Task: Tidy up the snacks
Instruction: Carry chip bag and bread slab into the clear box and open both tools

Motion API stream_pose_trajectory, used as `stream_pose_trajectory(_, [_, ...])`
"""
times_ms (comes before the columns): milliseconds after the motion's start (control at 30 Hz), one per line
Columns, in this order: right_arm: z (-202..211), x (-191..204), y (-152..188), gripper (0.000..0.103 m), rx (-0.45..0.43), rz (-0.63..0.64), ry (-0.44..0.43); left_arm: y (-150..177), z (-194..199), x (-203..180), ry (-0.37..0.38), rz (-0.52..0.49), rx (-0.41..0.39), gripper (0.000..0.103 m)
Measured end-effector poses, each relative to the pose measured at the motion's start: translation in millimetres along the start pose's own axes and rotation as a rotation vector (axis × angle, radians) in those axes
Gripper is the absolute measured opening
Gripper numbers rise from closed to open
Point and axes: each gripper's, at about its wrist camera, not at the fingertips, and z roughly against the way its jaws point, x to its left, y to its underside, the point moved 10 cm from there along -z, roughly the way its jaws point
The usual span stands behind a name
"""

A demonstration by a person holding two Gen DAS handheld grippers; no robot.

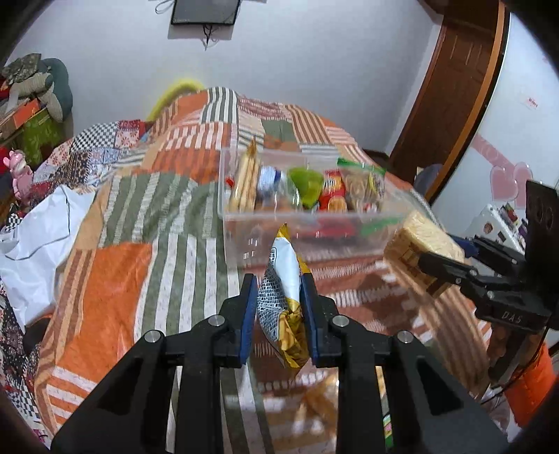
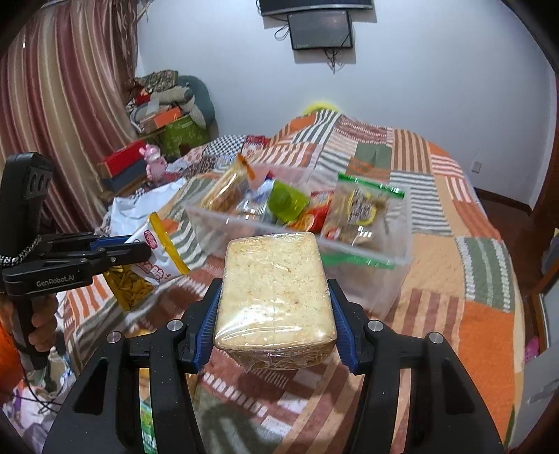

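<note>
While the left tool (image 1: 278, 307) pinches a yellow-and-white snack bag (image 1: 284, 290) and the right tool (image 2: 276, 314) clamps a wrapped noodle block (image 2: 274, 293), both hang above the quilted bed (image 1: 122, 265), short of the clear bin (image 1: 307, 223), probably for dropping in.

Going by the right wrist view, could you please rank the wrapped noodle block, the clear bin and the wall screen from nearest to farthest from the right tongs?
1. Wrapped noodle block: clamped in the right tongs.
2. Clear bin: just beyond, on the quilt.
3. Wall screen: high on the far wall.
</note>
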Motion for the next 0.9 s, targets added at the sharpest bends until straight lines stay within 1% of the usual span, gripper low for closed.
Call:
stream_pose_trajectory(133, [1.8,-3.9,-12.7,0.053,-0.029,-0.008,0.007,-22.1,1.1,-5.0,0.015,0.007,-0.035,0.024])
stream_pose_trajectory(267, [2.1,-6.9,-26.0,0.053,-0.054,-0.001,0.02,-39.5,-1.5,-12.6,0.016,-0.008,-0.055,0.024])
stream_pose_trajectory(500, [-1.1,-11.0,-47.2,0.053,-0.085,0.004,0.024,-59.4,-8.6,-22.2,0.018,-0.025,-0.073,0.024])
stream_pose_trajectory(733, [-13.3,-10.8,-57.1,0.053,-0.087,0.024,0.027,-69.9,-22.5,-22.8,0.016,-0.033,-0.07,0.024])
stream_pose_trajectory(900, [-28.9,-14.7,-58.8,0.053,-0.066,0.029,0.036,-79.0,-37.8,-22.5,0.012,-0.039,-0.066,0.024])
